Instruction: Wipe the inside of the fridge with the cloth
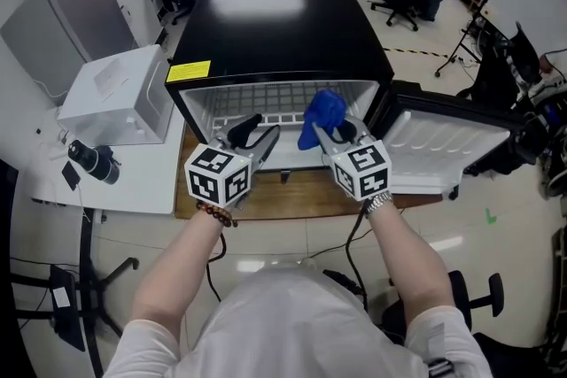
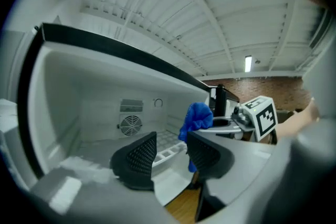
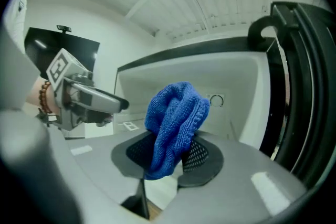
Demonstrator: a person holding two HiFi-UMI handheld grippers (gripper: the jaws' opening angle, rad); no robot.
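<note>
While bunched, soft blue cloth point(image 3: 173, 123) fills right tool point(image 3: 170, 157).

- Label point(image 1: 189, 72) on fridge point(image 1: 275, 22): print too small to read.
- Right gripper point(image 3: 168, 153) pads point(image 3: 199, 153): partly hidden by cloth point(image 3: 176, 113).
- Cloth, left gripper view: lower part hidden behind a left gripper point(image 2: 171, 140) jaw.

fridge point(image 1: 275, 31): 1 | cloth point(image 1: 324, 112): 1 | tongs point(image 1: 266, 127) point(image 1: 330, 131): 2 | wire shelf point(image 1: 257, 97): 1 | fan point(image 2: 130, 124): 1
</note>
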